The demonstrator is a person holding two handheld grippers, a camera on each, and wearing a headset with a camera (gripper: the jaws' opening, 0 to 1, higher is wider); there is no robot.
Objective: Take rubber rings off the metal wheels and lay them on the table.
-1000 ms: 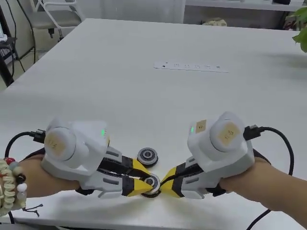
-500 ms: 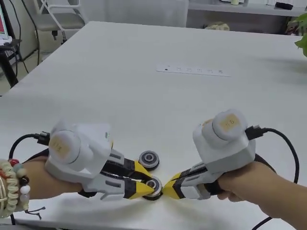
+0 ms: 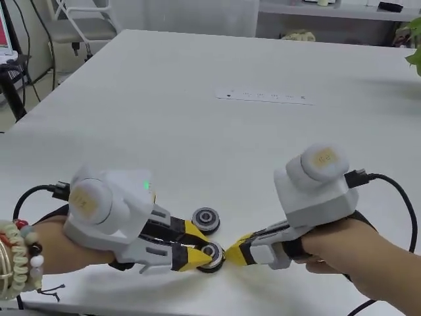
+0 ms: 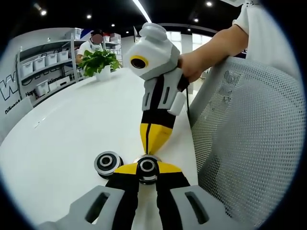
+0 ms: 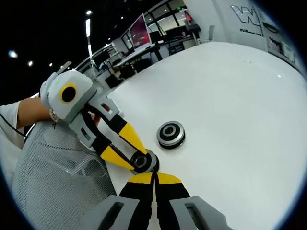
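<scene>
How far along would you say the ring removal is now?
Nothing looks done: both rings are on. In hand: the left tongs clamp one black-ringed metal wheel, with the shut right tongs at its rim. Left: that ring, and the second ringed wheel on the white table.

One small round silver metal wheel (image 3: 211,251) lies flat on the white surface (image 3: 197,131). It is clamped between the yellow jaw tips of the left hand-held gripper (image 3: 209,254) (the right hand-held gripper (image 3: 229,254) touches its rim with closed tips). A second metal wheel (image 3: 206,219) lies flat and free just beside it, a black rubber ring (image 4: 98,162) around its rim.
</scene>
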